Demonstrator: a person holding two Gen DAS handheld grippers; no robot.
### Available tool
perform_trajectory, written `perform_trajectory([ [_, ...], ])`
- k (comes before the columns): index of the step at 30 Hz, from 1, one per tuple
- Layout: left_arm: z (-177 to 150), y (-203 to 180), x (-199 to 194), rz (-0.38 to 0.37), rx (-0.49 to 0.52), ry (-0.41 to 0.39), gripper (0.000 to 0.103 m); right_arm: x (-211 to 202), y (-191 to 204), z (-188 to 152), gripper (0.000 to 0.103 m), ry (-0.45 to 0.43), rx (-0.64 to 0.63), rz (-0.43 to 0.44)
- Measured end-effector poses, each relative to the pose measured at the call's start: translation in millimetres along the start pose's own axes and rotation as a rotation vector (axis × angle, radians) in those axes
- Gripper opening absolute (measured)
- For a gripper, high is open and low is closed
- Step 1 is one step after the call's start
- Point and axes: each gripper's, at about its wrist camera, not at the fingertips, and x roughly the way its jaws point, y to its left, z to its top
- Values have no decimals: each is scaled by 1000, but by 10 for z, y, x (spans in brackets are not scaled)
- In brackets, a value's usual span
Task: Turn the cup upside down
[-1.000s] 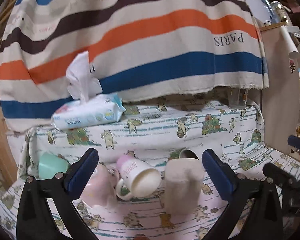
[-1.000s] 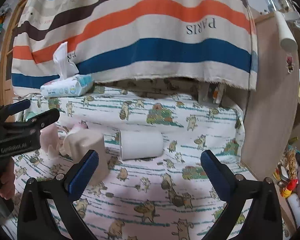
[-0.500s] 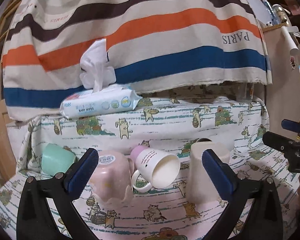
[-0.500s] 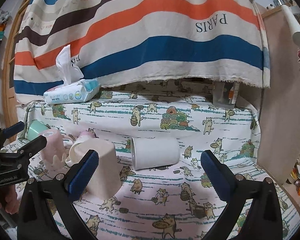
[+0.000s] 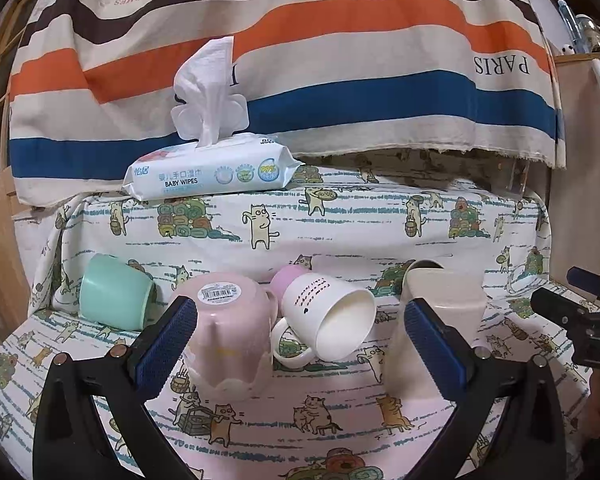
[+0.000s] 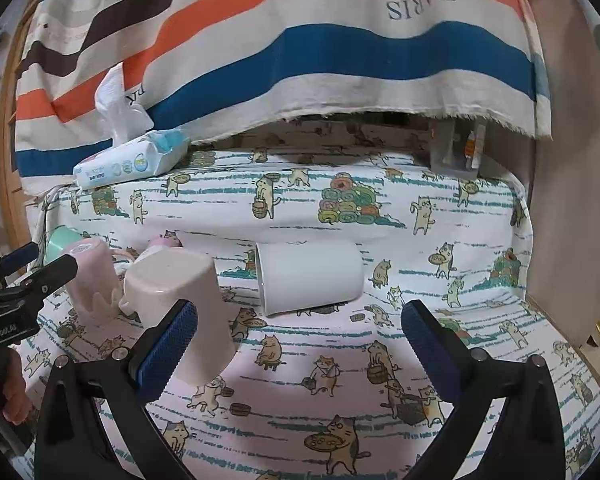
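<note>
Between both sets of spread fingers, cups waiting on the cat-print table [image 5: 340,224].

Left gripper [image 5: 300,344] wide open, empty, facing an inverted pink cup [image 5: 228,332] and a white mug [image 5: 328,320] lying on its side; right gripper [image 6: 300,344] likewise open and empty. Farther back, white cup [image 6: 310,276] on its side, mouth left; beige cup [image 6: 180,300] near left, seemingly inverted already. Best approached squarely across the white cup's wall, closed firmly, lifted clear, then rotated mouth-down before setting flat.
</note>
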Motion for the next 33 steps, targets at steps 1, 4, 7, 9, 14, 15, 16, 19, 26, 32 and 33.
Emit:
perform_trajectory([
  [1,2,3,10,0,-1,5,103,5,-10,-1,103,3,5,-1],
  [4,10,25,29,-3,-10,12,103,-3,-8,-3,103,0,3,-6],
  [7,8,19,23,4,-8,8,103,-23,19,-5,103,-9,-10,-8],
  [9,9,11,18,5,-4,6,103,-33,38,-6,103,-14,-18,-9],
  [14,13,13,28,11,-5,9,103,-36,49,-3,103,-13,-22,-8],
  [15,14,15,31,13,-5,11,103,-37,51,-3,103,-14,-21,-9],
  [16,13,19,32,15,-6,12,103,-40,52,-5,103,-16,-22,-10],
  [19,13,23,33,17,-8,12,103,-49,64,-8,103,-20,-25,-11],
  [26,11,25,37,18,-7,12,103,-51,60,-8,103,-17,-24,-10],
  [32,12,26,37,18,-7,12,103,-38,60,-8,103,-9,-26,-9],
  [33,12,27,36,18,-7,12,103,-40,60,-8,103,-10,-26,-8],
])
